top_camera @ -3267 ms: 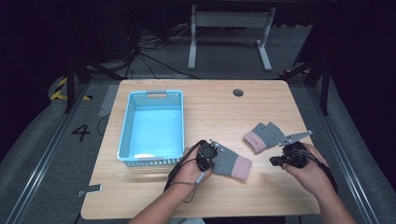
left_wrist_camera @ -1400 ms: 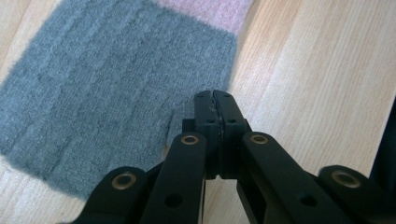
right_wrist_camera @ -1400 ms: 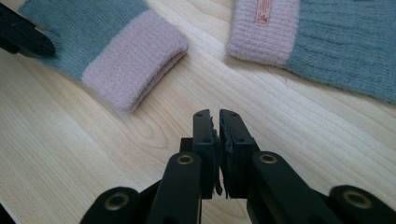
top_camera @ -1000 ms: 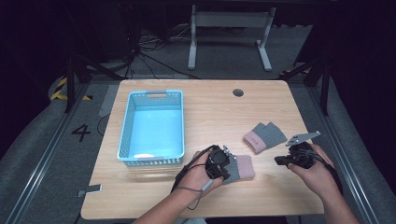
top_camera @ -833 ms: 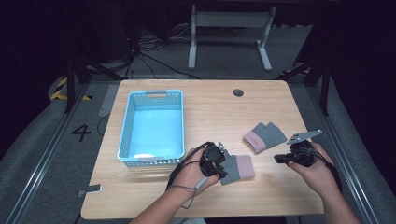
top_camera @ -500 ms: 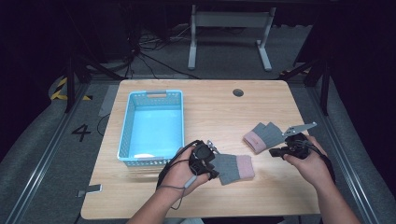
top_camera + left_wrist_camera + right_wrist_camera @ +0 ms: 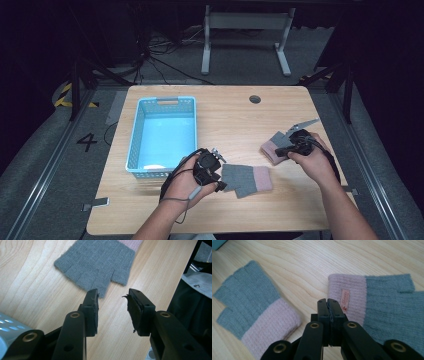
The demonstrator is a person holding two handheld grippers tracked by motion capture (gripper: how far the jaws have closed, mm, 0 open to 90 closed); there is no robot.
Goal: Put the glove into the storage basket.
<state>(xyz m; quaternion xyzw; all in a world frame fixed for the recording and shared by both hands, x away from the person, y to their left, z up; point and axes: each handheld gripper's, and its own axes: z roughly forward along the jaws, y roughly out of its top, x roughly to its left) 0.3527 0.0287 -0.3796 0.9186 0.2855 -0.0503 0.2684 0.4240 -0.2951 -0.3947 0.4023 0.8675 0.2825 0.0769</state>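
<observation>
A wooden table (image 7: 220,107) is standing on grey floor in a dark room, carrying a blue basket (image 7: 162,135) and 2 gloves. The left gripper (image 7: 112,306) is hovering spread beside the near glove (image 7: 246,179). The right gripper (image 7: 328,304) is pressed together, empty, over the far glove (image 7: 384,303), whose cuff label (image 7: 345,300) is showing in the right gripper view.

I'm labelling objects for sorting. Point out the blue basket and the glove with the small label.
Light blue plastic basket (image 7: 132,150): high view, left wall.
Grey-and-pink knitted fingerless glove with label (image 7: 387,307): right gripper view, grey palm.
</observation>
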